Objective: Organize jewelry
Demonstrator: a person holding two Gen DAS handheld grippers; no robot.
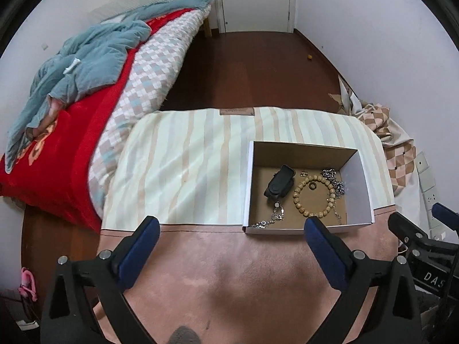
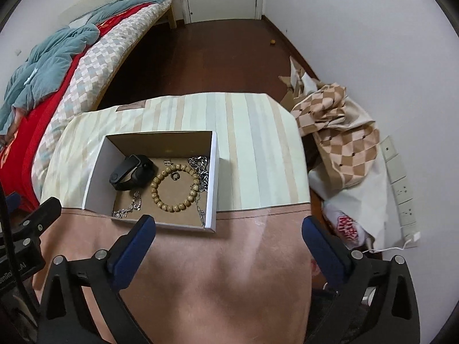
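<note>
An open cardboard box (image 1: 358,172) (image 2: 97,169) sits on a cloth-covered table (image 1: 186,166) (image 2: 258,149). Inside lie a black wristband (image 1: 279,185) (image 2: 129,172), a wooden bead bracelet (image 1: 314,195) (image 2: 175,187), a small dark ring (image 1: 312,185) (image 2: 175,176), silver chains (image 1: 332,176) (image 2: 200,166) and a thin silver chain (image 1: 269,220) (image 2: 129,207). My left gripper (image 1: 232,226) is open and empty, just in front of the box. My right gripper (image 2: 228,225) is open and empty, at the box's near right corner.
A bed (image 1: 86,100) (image 2: 57,66) with a red blanket and blue quilt stands to the left. Checked cloth and bags (image 2: 338,132) lie on the floor at the right, by a wall power strip (image 2: 401,189). Dark wooden floor (image 1: 243,68) lies beyond the table.
</note>
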